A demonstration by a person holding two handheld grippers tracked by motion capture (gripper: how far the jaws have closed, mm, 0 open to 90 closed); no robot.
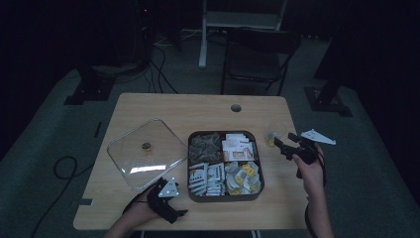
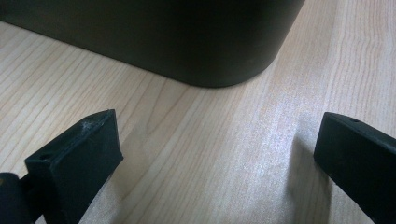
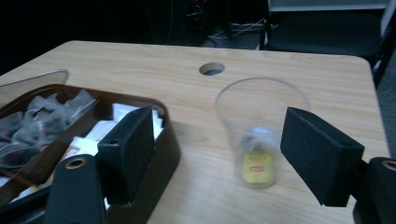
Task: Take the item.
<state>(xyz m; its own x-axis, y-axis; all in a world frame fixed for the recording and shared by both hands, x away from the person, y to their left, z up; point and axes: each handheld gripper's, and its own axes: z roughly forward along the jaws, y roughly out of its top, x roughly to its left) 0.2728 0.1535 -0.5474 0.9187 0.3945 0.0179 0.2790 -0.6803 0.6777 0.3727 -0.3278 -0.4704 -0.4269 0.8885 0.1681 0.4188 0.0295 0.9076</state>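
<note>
Wooden table (image 1: pixel 148 106): one tray (image 1: pixel 225 198), one cup (image 3: pixel 260 132), two tools (image 1: pixel 167 201) (image 1: pixel 283 144), both wide, empty.

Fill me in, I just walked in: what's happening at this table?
A person works with a gripper in each hand. The right gripper stands open in front of a clear cup with a yellow-tagged tea bag inside; nothing is between its pads. The left gripper, also open, rests on the table by the corner of the dark tray of tea bags and packets. The tray's clear lid lies off to its left.
</note>
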